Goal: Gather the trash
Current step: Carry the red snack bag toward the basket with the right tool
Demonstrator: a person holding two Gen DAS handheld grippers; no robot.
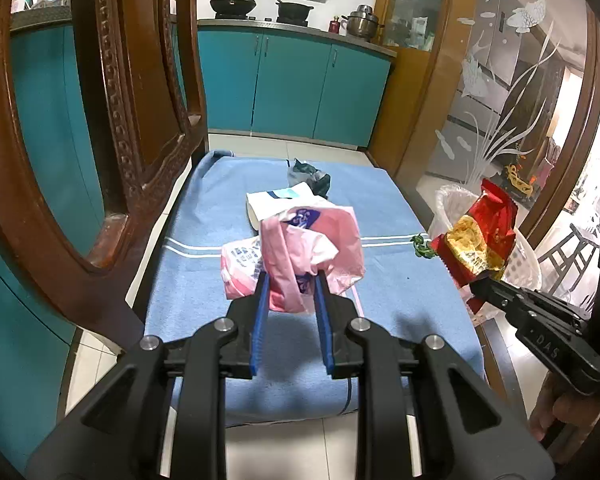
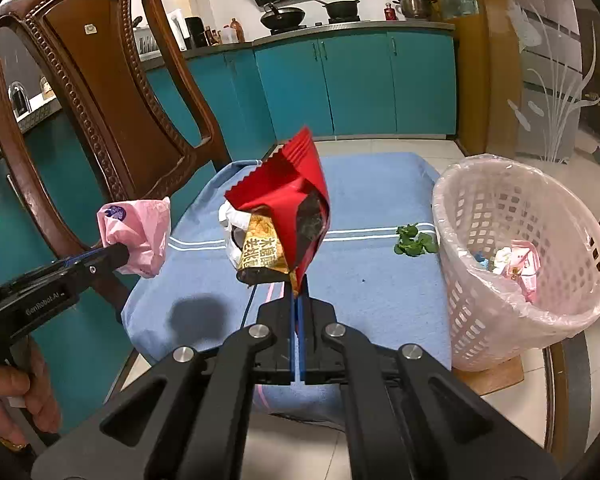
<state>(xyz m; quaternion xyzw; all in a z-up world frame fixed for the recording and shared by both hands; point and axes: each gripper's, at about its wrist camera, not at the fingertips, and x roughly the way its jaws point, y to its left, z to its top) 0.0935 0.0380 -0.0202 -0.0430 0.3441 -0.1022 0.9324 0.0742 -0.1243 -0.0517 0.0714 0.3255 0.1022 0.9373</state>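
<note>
My left gripper [image 1: 290,280] is shut on a crumpled pink plastic bag [image 1: 312,248] and holds it above the blue towel [image 1: 204,280]; the bag also shows in the right wrist view [image 2: 138,232]. My right gripper [image 2: 299,284] is shut on a red and gold snack wrapper [image 2: 288,208], held up over the towel; the wrapper shows at the right of the left wrist view [image 1: 480,236]. The white lined trash basket [image 2: 548,320] stands at the towel's right edge with several wrappers inside.
On the towel lie a white and pink packet [image 1: 240,260], a white carton [image 1: 276,204], a dark crumpled bag [image 1: 312,176] and green leaves [image 2: 414,242]. A carved wooden chair back [image 2: 100,92] rises at the left. Teal kitchen cabinets [image 2: 360,84] stand behind.
</note>
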